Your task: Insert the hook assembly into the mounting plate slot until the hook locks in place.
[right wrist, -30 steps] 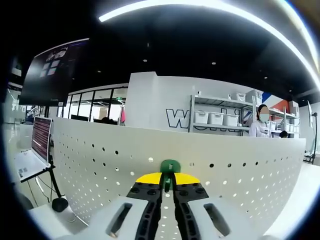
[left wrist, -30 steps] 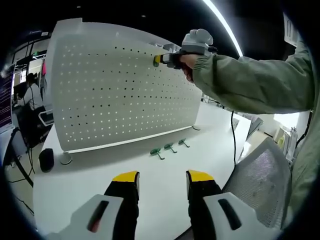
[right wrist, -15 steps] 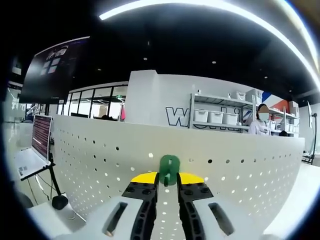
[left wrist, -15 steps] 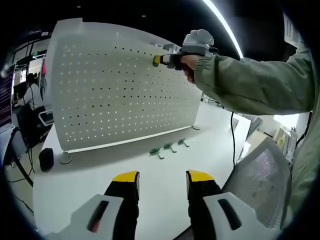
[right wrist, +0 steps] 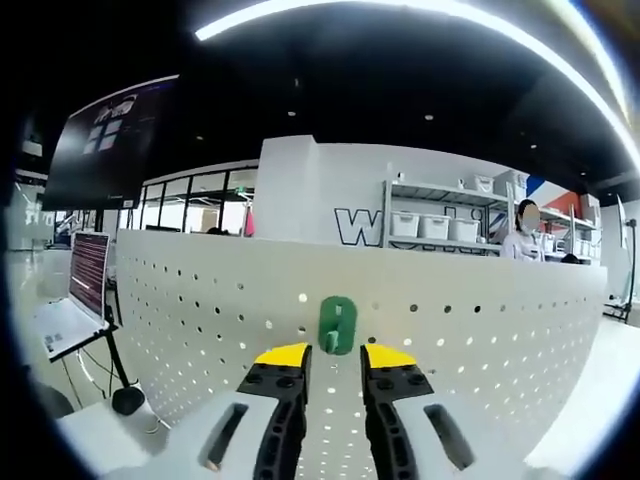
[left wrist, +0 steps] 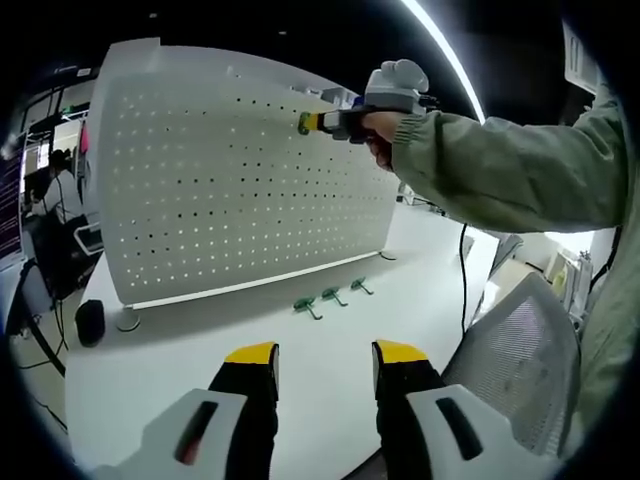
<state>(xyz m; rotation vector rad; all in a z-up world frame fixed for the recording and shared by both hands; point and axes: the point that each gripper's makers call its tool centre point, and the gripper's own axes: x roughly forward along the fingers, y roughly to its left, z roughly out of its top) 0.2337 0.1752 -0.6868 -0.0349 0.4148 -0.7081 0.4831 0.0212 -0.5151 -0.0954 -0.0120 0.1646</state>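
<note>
since a second ago the right tongs have let go of the green hook and parted: then their yellow tips were pinched on it, now they stand open to a narrow gap just below it, apart from it. the hook sits on the white pegboard just ahead of those tips, near the board's upper edge, upright and unsupported by the tongs. by my reading the insertion for this hook is done or nearly so; whether it has truly locked cannot be told from these pictures.

the left tongs hang over the worktop, jaws wide and holding nothing, well back from the board. ahead of them, between their tips and the foot of the pegboard, lie three more hooks in a short row on the worktop, untouched. if those belong to the job, they are what is left.

the left gripper view gives the whole board, the spare hooks and the person's sleeve reaching the right tongs up to the board's top. the right gripper view gives the close look at the seated hook and the gap below it.
</note>
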